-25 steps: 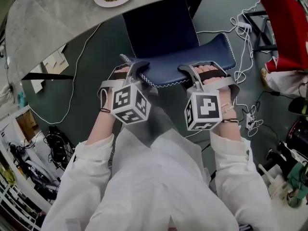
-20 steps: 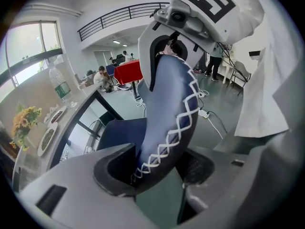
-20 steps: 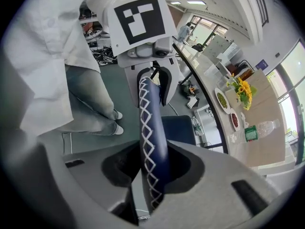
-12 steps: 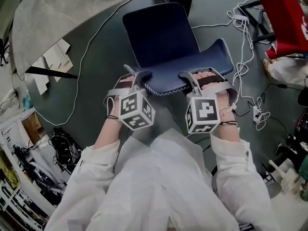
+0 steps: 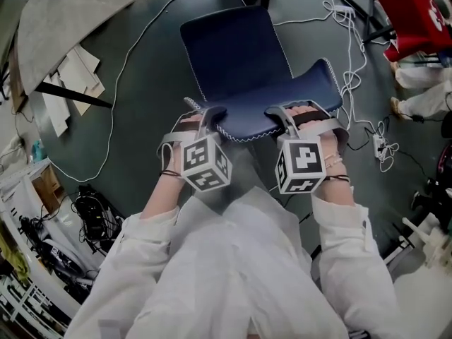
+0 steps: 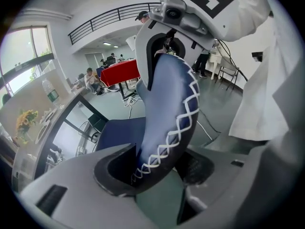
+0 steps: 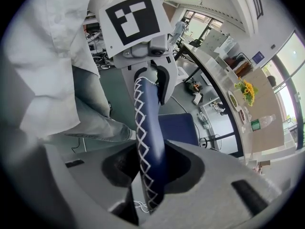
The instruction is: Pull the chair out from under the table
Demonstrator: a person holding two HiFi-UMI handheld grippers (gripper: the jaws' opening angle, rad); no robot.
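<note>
The dark blue chair stands on the grey floor, its seat (image 5: pixel 233 48) free of the table (image 5: pixel 63 13) at the upper left. Its backrest (image 5: pixel 282 97), edged with white cross stitching, faces me. My left gripper (image 5: pixel 208 115) is shut on the backrest's top edge at its left end, and my right gripper (image 5: pixel 284 115) is shut on the same edge further right. In the left gripper view the padded backrest (image 6: pixel 167 123) fills the gap of the left gripper (image 6: pixel 157 175). The right gripper view shows the backrest's stitched edge (image 7: pixel 150 142) clamped in the right gripper (image 7: pixel 150 180).
White cables (image 5: pixel 353 27) and a power strip (image 5: pixel 379 145) lie on the floor right of the chair. A red piece of furniture (image 5: pixel 413 13) stands at the upper right. Papers (image 5: pixel 70 83) lie under the table's edge, and clutter (image 5: pixel 42 224) lines the left.
The chair has slid out from under the table toward me with both grippers on its backrest. The table and its plate have moved away to the upper left, the plate out of view.
</note>
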